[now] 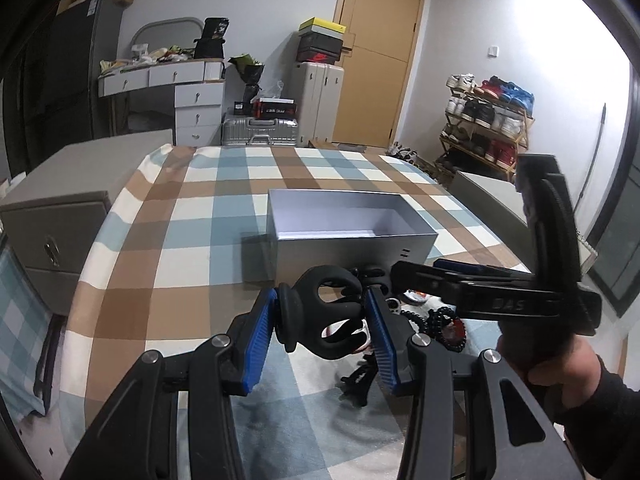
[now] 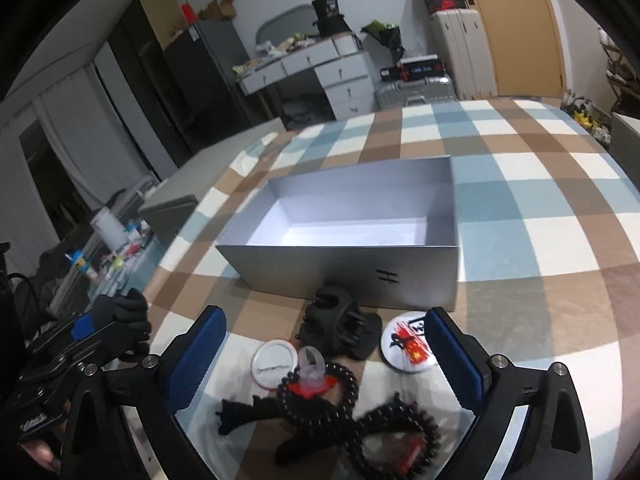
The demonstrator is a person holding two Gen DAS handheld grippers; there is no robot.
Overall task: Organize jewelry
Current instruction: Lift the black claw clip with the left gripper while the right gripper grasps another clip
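Left gripper (image 1: 326, 322) pinches a matte black claw clip (image 1: 328, 316) — right gripper (image 2: 324, 364) spread over coiled beads (image 2: 344, 396).

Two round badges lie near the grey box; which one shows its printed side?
The right badge, beside the right gripper's finger: red and black print. The left badge shows its plain white back.

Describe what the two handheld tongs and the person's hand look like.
Both tongs are black, with jointed linkages, silver pivot bolts and ribbed blue pads on the fingers. The right tongs carry pale embossed lettering on the body. The hand gripping them is bare, with a black sleeve.
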